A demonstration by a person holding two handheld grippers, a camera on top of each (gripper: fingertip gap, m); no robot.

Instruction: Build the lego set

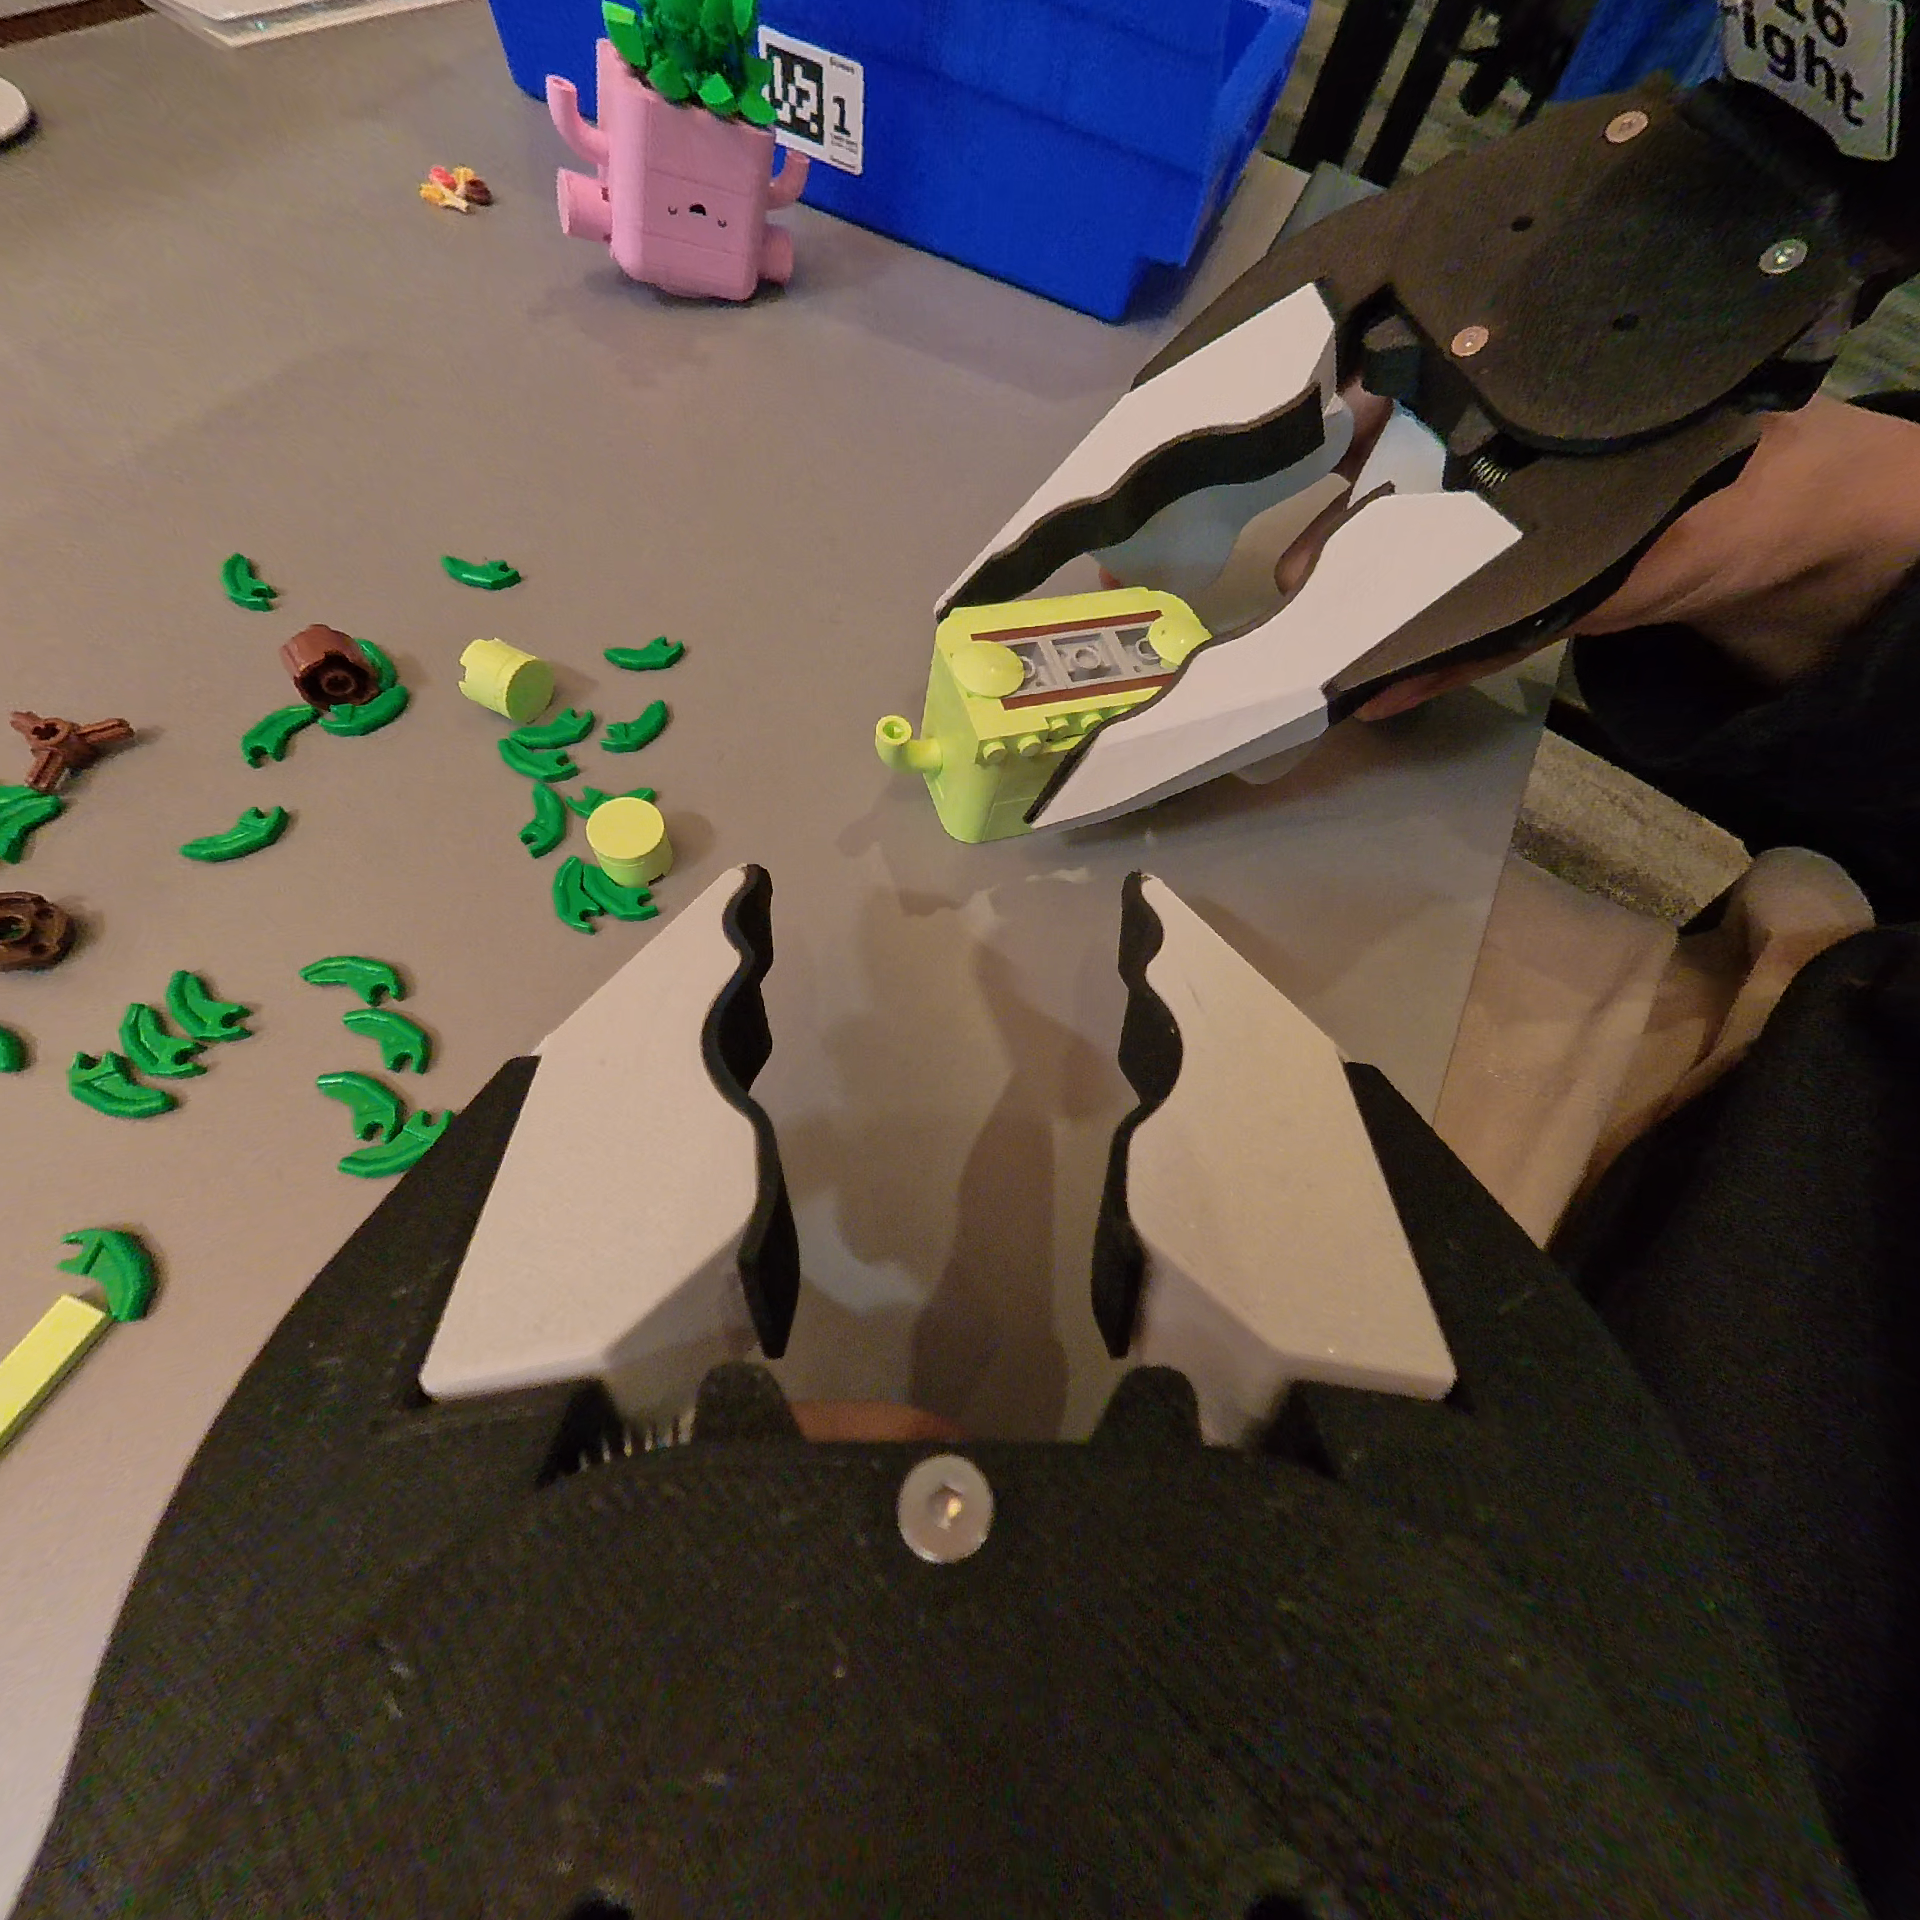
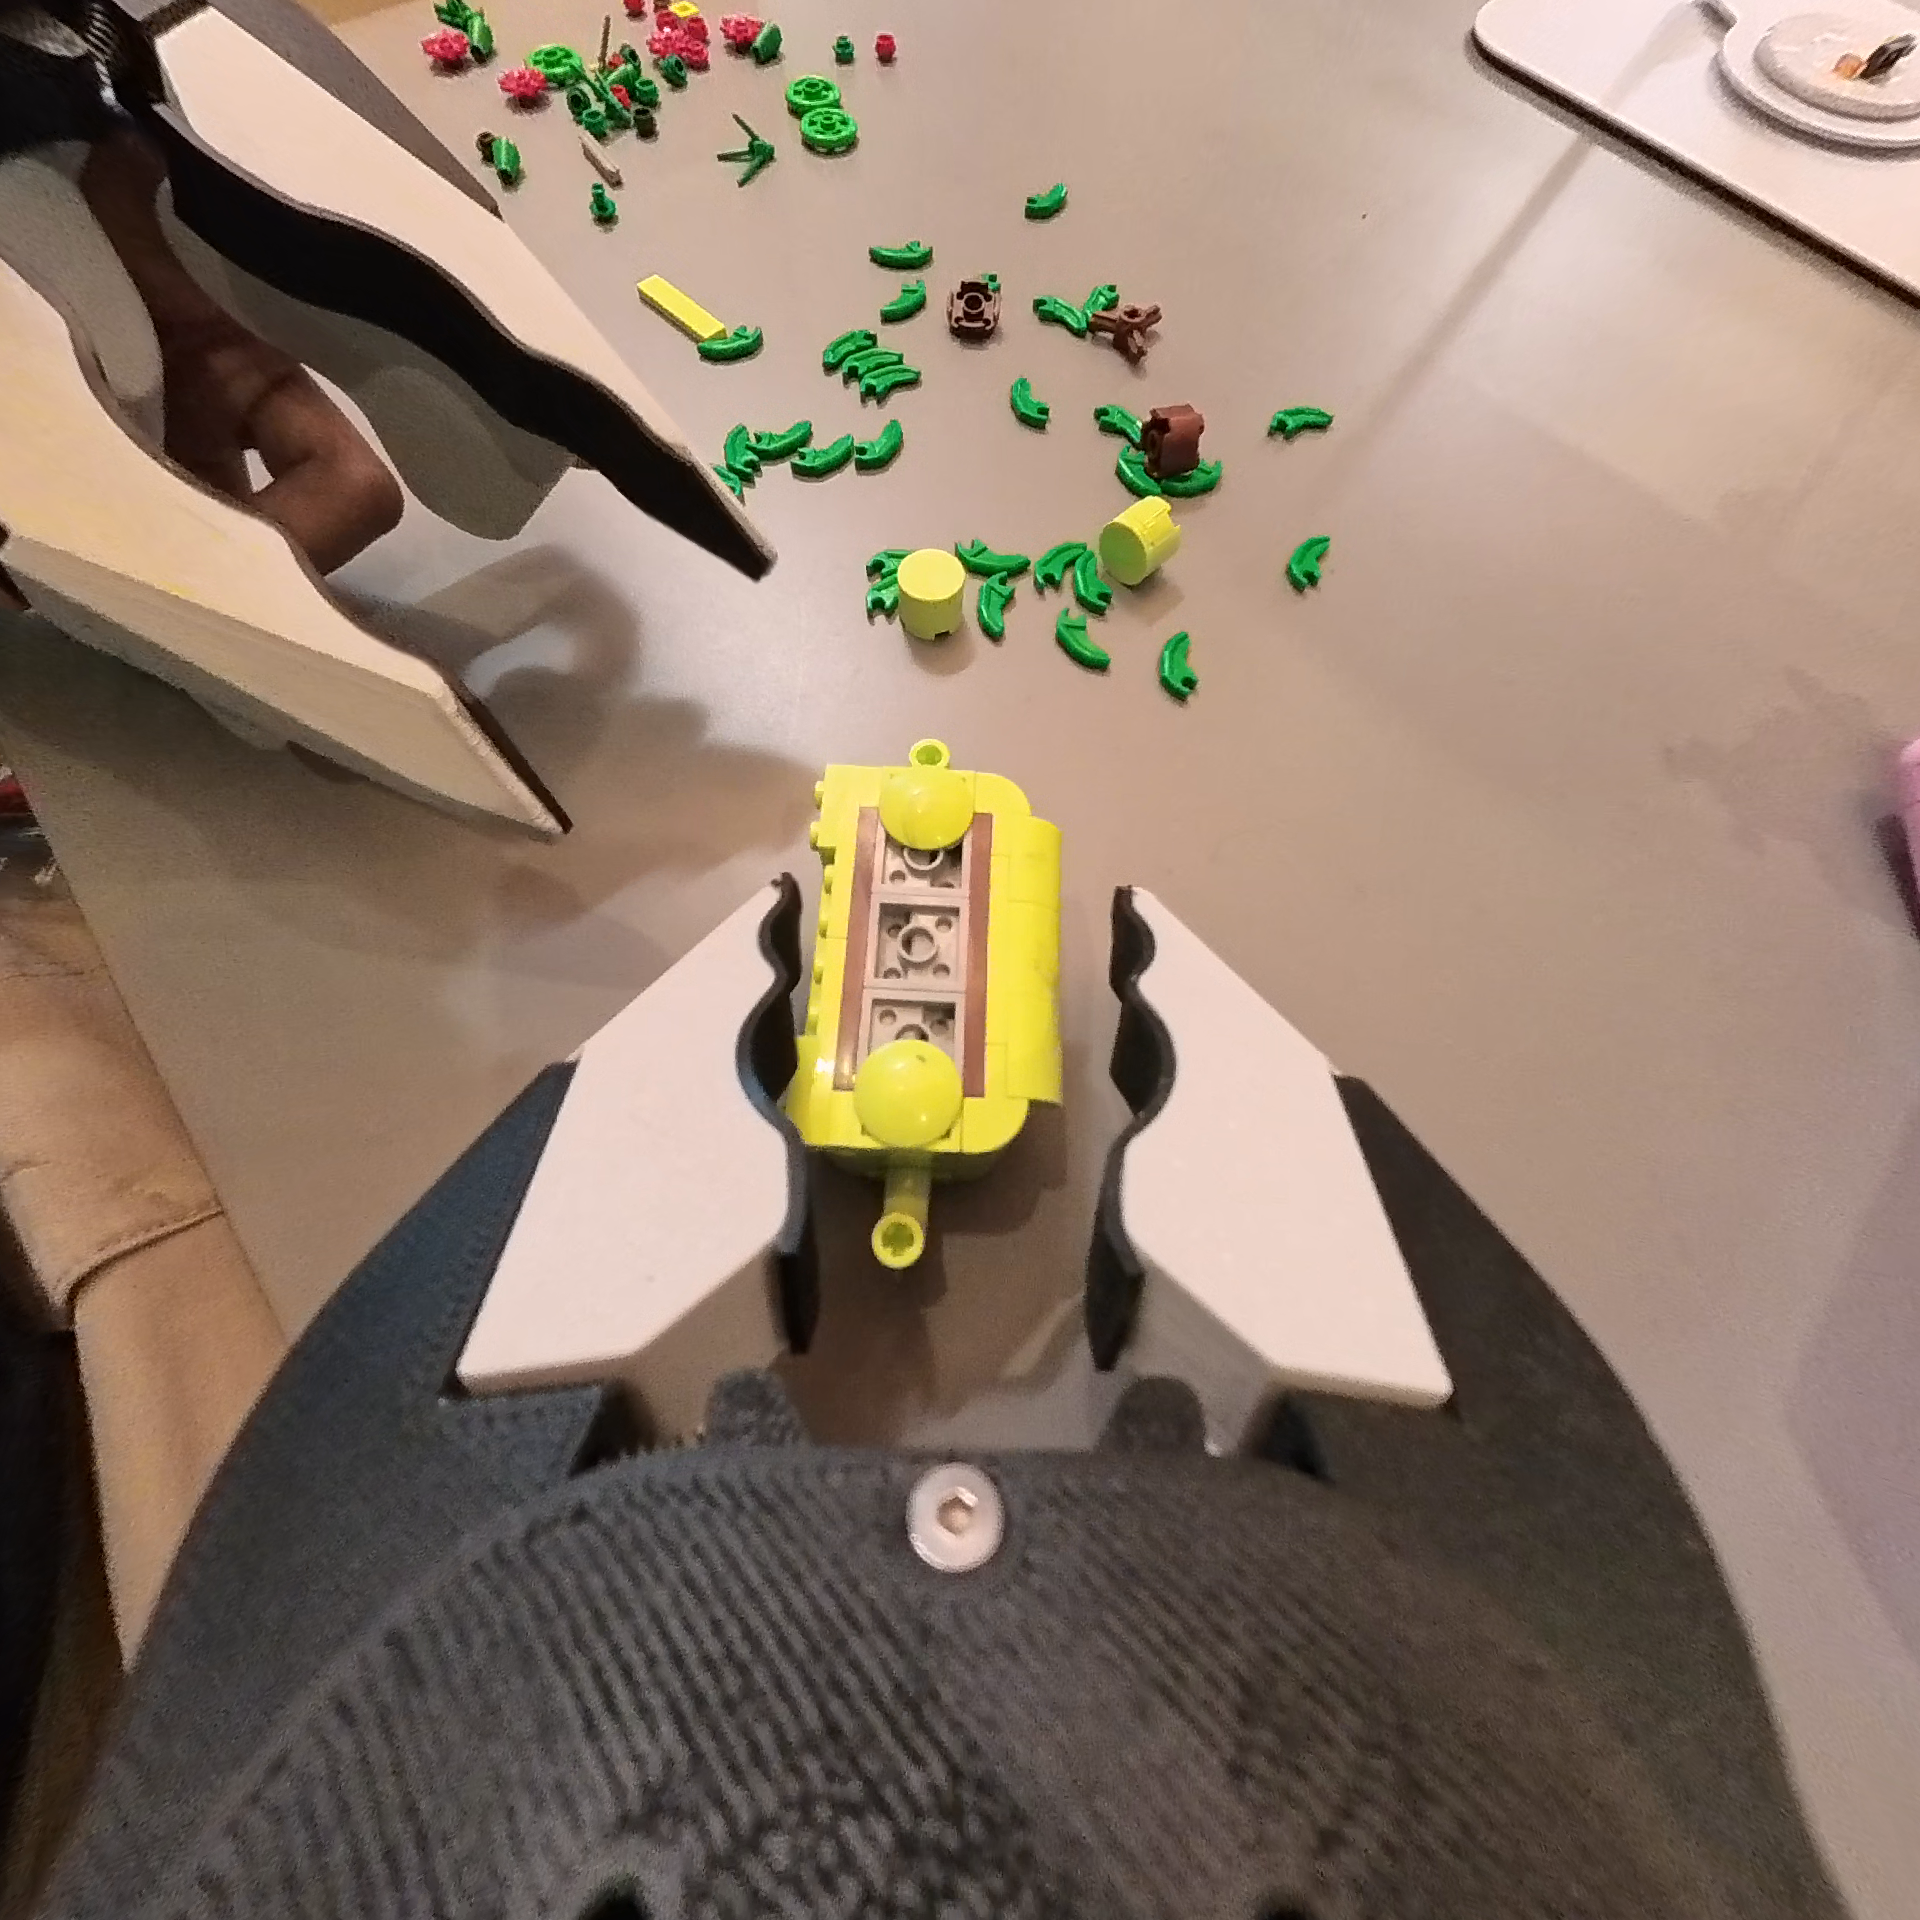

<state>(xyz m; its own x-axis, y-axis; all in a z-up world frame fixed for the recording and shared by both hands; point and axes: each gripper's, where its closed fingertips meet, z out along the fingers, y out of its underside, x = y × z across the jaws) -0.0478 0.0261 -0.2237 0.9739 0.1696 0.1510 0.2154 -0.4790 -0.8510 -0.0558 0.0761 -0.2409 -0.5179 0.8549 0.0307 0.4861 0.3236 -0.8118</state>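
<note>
A lime green lego body (image 2: 925,966) with a grey studded middle and two lime domes lies on the grey table between my right gripper's fingers. My right gripper (image 2: 951,899) is open around it: its left finger touches the body and a gap shows at the right finger. In the left wrist view the body (image 1: 1039,717) sits near the table's right edge, straddled by the right gripper (image 1: 997,717). My left gripper (image 1: 940,883) is open and empty, just in front of the body. It shows at upper left in the right wrist view (image 2: 665,696).
Several green leaf pieces (image 1: 364,1029), two lime cylinders (image 1: 506,677) (image 1: 629,840) and brown pieces (image 1: 327,665) lie scattered to the left. A pink lego pot (image 1: 675,197) and a blue bin (image 1: 987,156) stand at the back. A white tray (image 2: 1662,145) lies farther off. My right tips are roughly 20 cm from the pink lego pot (image 1: 675,197).
</note>
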